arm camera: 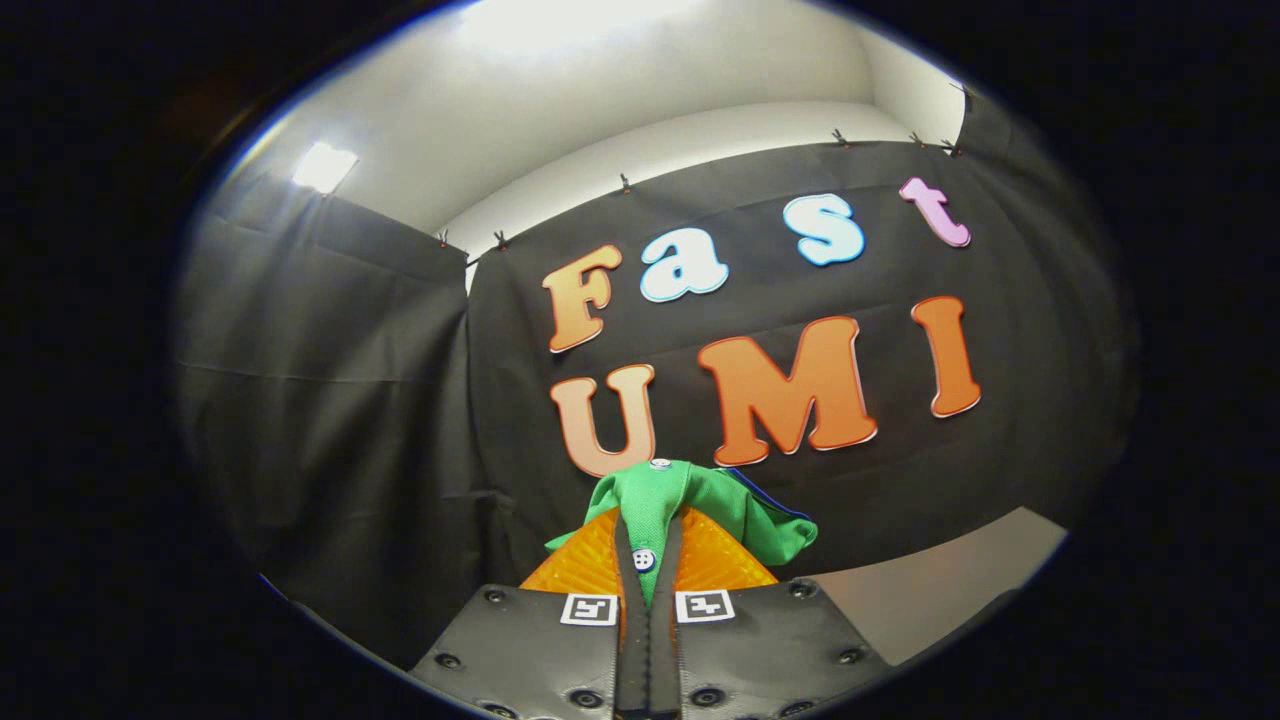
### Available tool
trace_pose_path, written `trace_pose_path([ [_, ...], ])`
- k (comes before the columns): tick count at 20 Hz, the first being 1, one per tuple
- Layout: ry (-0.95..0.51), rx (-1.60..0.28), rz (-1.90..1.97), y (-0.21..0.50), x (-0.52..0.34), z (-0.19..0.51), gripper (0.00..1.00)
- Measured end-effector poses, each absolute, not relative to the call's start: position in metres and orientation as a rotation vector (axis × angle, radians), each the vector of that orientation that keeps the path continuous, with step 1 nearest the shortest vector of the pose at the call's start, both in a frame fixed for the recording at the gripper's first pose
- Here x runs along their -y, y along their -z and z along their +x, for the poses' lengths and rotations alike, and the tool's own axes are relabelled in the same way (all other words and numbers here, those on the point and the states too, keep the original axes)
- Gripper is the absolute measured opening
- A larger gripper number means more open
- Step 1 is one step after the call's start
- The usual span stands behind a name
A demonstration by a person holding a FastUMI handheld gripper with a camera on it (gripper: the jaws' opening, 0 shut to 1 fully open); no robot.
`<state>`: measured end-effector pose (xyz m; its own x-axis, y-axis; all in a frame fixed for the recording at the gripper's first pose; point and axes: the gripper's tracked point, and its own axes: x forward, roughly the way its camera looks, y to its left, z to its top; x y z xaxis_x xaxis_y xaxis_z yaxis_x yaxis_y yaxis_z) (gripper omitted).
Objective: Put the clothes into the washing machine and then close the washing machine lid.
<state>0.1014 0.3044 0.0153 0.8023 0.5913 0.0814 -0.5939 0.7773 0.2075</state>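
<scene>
One garment is what we record: a bright green cloth piece with white buttons (690,500), bunched and crumpled into a small mound. We see one white button low on a narrow strip of the fabric, and another at the very top of the mound. A thin dark blue edge shows along the cloth's upper right side. The fabric looks light and woven, folded over itself, with a flap drooping to the left and a fuller lobe to the right.

We find the tongs (649,560) nearly closed, its two fingers (590,565) drawn close together with just a slim gap between them. The green strip with the lower button runs down through that gap, pinched from both sides, so we log the tongs as clamped on the garment. The rest of the cloth spills up and over the fingertips, just ahead of them, hanging clear of any surface.

Beyond the garment we note the black cloth wall of the booth (330,400), hung in folds. To the lower right, past the fingers, a pale flat surface (930,590) shows, well apart from the cloth.
</scene>
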Motion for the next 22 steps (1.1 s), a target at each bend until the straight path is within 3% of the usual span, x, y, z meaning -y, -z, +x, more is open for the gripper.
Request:
trace_pose_path([
  [11, -0.746, -0.181, 0.208, 0.102, -0.481, 0.12, 0.08],
  [22, -0.646, -0.522, 0.154, 0.309, -0.525, 0.155, 0.08],
])
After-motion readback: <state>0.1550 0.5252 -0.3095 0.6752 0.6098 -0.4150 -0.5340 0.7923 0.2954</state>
